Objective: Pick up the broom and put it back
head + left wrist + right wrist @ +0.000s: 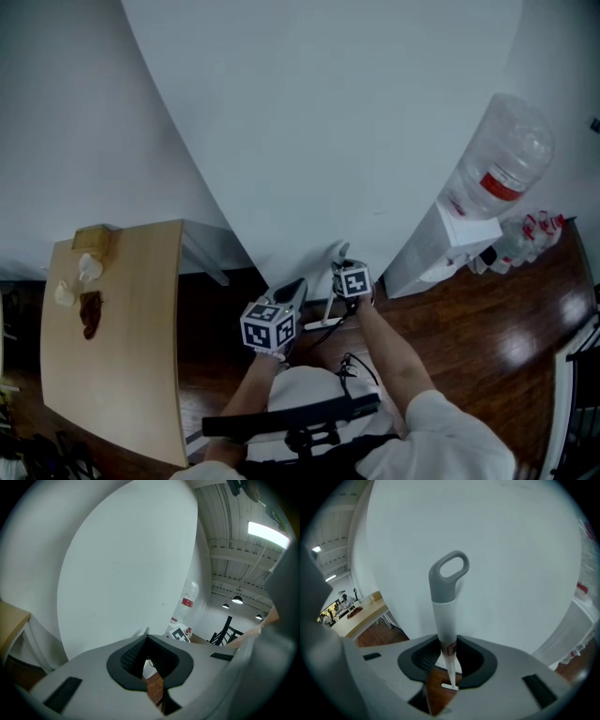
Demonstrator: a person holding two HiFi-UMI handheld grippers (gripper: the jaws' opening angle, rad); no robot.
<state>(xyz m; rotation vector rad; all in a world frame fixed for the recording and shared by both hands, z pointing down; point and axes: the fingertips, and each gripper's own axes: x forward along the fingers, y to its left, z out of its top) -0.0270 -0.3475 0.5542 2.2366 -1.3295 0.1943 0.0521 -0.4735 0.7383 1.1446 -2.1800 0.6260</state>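
Observation:
The broom [446, 620] is a white pole with a grey loop handle [450, 571] at its top. It stands upright against the white wall, and its lower end shows far below as a small white crossbar [450, 686]. My right gripper [447, 656] is shut on the pole a little below the grey handle. In the head view the right gripper [345, 267] is close to the wall, with the broom's foot [323, 324] on the dark floor beneath it. To its left, my left gripper [298, 284] points at the wall. Its jaws [147, 641] look shut, with nothing between them.
A wooden table [131, 356] with small items stands at the left. A water dispenser [450, 239] with a large bottle [502, 155] stands at the right, several small bottles [530, 230] beside it. The white wall [328, 112] is straight ahead, dark wood floor [469, 328] below.

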